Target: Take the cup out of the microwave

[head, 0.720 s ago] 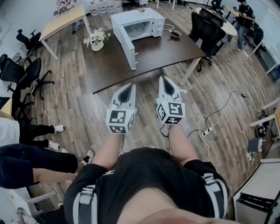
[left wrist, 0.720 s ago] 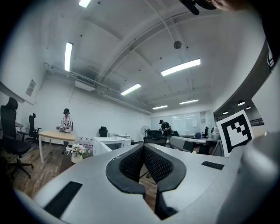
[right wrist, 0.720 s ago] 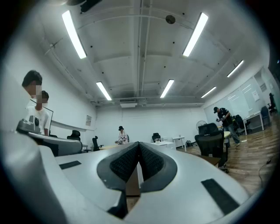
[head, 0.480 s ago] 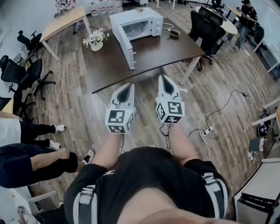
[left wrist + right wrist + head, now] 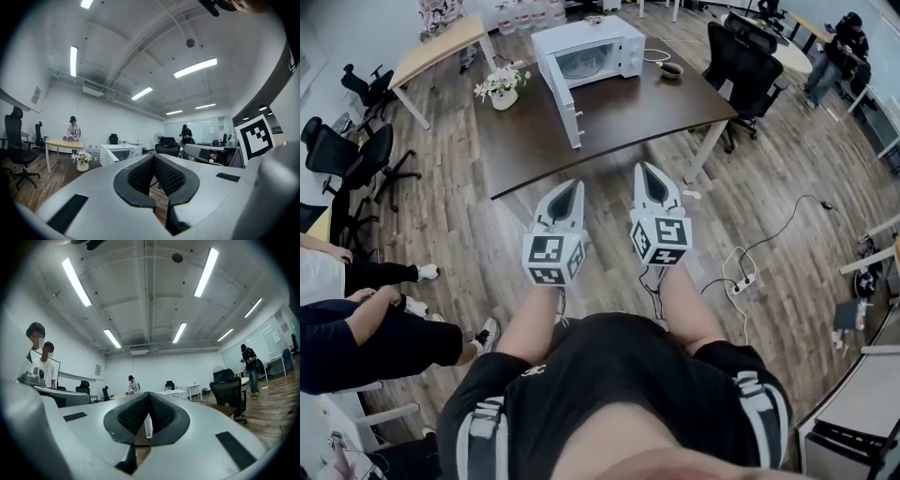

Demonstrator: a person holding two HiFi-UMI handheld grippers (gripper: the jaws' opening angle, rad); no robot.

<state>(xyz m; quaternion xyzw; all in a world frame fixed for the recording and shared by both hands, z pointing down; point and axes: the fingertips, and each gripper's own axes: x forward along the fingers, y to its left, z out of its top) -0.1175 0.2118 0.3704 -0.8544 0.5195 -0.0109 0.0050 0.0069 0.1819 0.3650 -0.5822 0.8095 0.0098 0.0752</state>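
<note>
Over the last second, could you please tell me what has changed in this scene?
Very little. At the left, the bystander's hand has pulled back towards them, and the person at the far right has stepped further right. The left gripper and right gripper stay shut and empty, short of the table; the microwave door stays open.

Head view looks down; both gripper views face the microwave [image 5: 600, 42].

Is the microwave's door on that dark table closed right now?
No, the head view shows the microwave with its door swung wide open over the dark table.
</note>
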